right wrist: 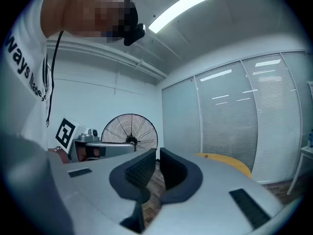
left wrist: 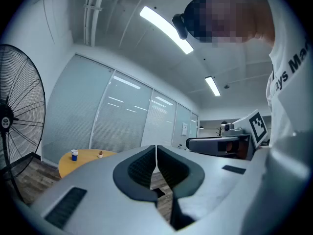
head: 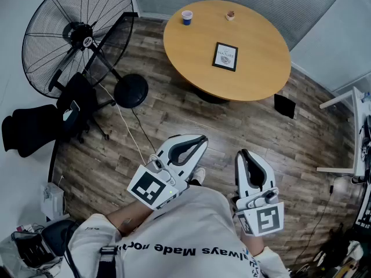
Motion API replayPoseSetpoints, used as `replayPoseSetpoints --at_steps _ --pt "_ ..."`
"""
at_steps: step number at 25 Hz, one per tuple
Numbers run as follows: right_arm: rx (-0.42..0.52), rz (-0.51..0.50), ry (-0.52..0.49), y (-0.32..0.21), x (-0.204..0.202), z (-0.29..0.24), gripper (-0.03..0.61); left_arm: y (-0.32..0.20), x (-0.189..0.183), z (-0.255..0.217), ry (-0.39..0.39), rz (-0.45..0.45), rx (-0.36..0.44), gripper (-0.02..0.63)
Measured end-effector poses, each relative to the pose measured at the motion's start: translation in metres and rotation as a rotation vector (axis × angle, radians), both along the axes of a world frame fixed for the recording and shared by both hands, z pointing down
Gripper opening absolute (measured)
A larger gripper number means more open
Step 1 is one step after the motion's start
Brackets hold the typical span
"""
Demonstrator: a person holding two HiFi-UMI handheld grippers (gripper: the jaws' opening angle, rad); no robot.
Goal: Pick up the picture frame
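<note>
Bottom centre of the head view: person's white shirt (head: 191,236). Just above it, left claw (head: 201,139) is clenched, pads meeting, nothing between them. Right claw (head: 242,153) beside it also reads as closed, only a thin slit between the pads, empty. Both hang over the wood floor (head: 174,114), well apart from the round tabletop (head: 261,68) at upper centre. Picture frame (head: 225,56) lies flat near the tabletop's middle. Blue cup (head: 186,17) and a small brown item (head: 231,15) sit at its far edge. Standing fan (head: 75,36) upper left.

The right gripper (right wrist: 158,153) holds its jaws nearly together, nothing between them. A fan (right wrist: 129,131) stands far left. The yellow counter (right wrist: 227,161) lies right.
</note>
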State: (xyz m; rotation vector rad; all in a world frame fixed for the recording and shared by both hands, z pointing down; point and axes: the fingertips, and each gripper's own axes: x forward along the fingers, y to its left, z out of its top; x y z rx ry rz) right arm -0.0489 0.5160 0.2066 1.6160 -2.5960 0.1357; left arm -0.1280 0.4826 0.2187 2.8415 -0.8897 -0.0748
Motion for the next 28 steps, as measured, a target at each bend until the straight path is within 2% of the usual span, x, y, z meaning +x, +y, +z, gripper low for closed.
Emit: replayPoseSetpoints --at_steps 18,28 --pt "-0.01 0.003 -0.005 -0.018 -0.04 0.008 0.049 -0.017 -0.039 0.006 0.002 0.006 -0.003 0.032" --pt "-0.006 0.013 -0.01 -0.05 -0.036 0.011 0.049 -0.05 -0.041 0.013 0.004 0.001 -0.022 0.032"
